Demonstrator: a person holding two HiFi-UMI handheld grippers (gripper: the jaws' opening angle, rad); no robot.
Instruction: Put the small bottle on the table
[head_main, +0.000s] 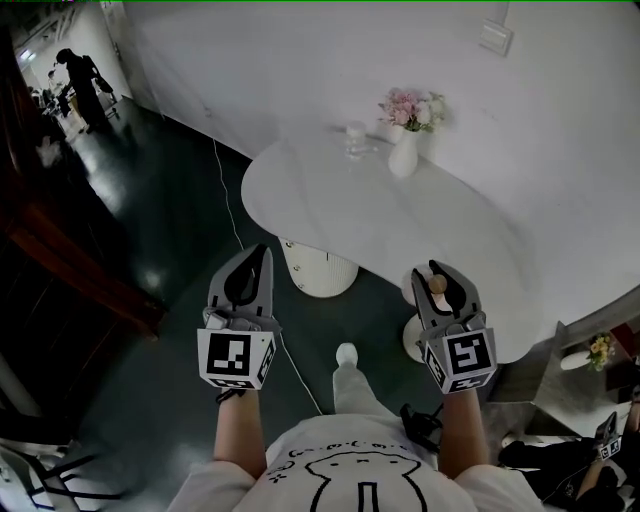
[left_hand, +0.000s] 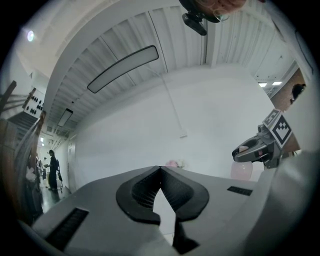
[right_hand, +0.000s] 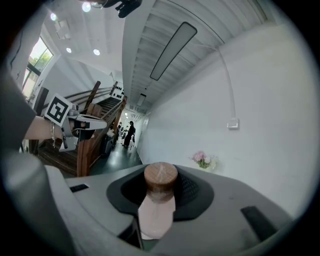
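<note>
Jaws round upright small bottle (right_hand: 158, 200)

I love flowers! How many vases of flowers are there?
2. White vase of pink flowers on the white oval table; white vase of yellow flowers at lower right. More may be hidden.

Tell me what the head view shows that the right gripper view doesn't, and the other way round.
Only the head view: the top of the white table from above and a clear glass on it. Only the right gripper view: the ceiling light strip and the pale body of the small bottle. Both: the right gripper shut on the bottle, the left gripper, the flower vase.
</note>
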